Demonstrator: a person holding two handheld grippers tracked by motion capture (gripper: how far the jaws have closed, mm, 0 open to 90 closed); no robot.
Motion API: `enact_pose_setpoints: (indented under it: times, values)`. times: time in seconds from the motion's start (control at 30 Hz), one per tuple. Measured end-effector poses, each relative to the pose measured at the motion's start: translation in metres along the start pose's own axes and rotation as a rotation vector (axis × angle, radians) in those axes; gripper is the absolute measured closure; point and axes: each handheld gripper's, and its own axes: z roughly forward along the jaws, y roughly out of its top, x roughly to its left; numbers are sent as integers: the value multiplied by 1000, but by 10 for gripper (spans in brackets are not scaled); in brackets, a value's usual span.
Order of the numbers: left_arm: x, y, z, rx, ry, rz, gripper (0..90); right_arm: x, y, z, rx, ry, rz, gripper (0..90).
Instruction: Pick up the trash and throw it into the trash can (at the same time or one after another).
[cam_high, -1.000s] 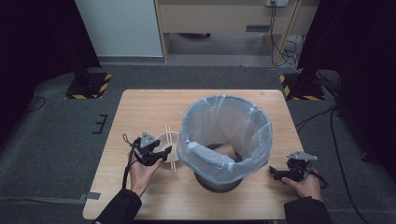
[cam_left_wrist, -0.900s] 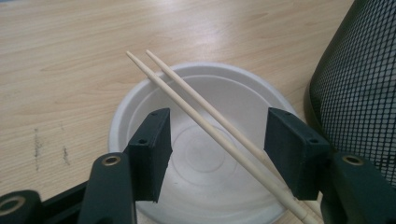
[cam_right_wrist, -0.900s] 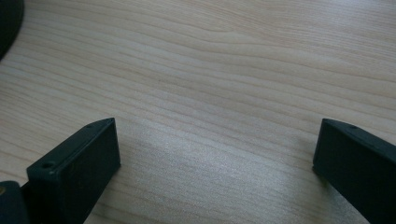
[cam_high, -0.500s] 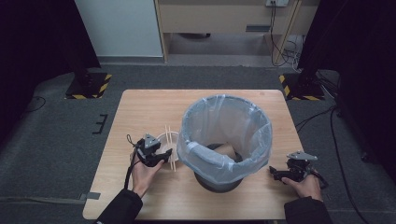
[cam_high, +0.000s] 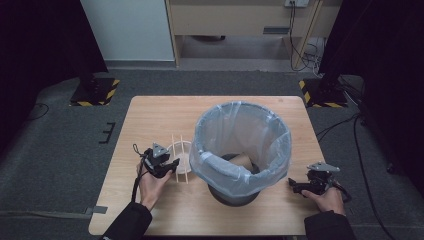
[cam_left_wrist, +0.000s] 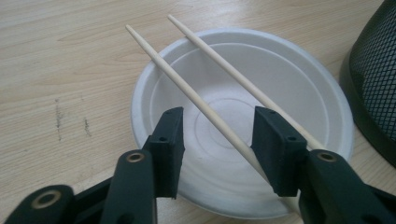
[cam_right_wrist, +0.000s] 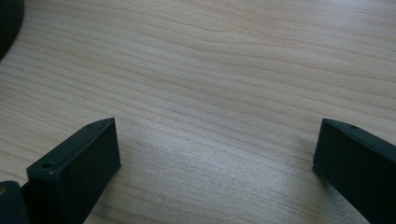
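Between the left gripper's half-open fingers, which have just been closing, lies one wooden chopstick, not yet pinched; its twin passes just outside the far finger. Both sticks rest across a white paper bowl, long axes pointing away from the hand. Beside the bowl stands a bag-lined wire bin. Across the worktop, the right gripper rests wide open, empty, well apart.
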Motion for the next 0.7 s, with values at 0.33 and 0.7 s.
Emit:
enact_pose_setpoints:
  times: [0.33, 0.7]
  values:
    - [5, 1, 0, 16, 5, -19, 672, 0, 0, 0, -1, 0, -10, 8]
    - [6, 1, 2, 31, 5, -24, 780, 0, 0, 0, -1, 1, -10, 8]
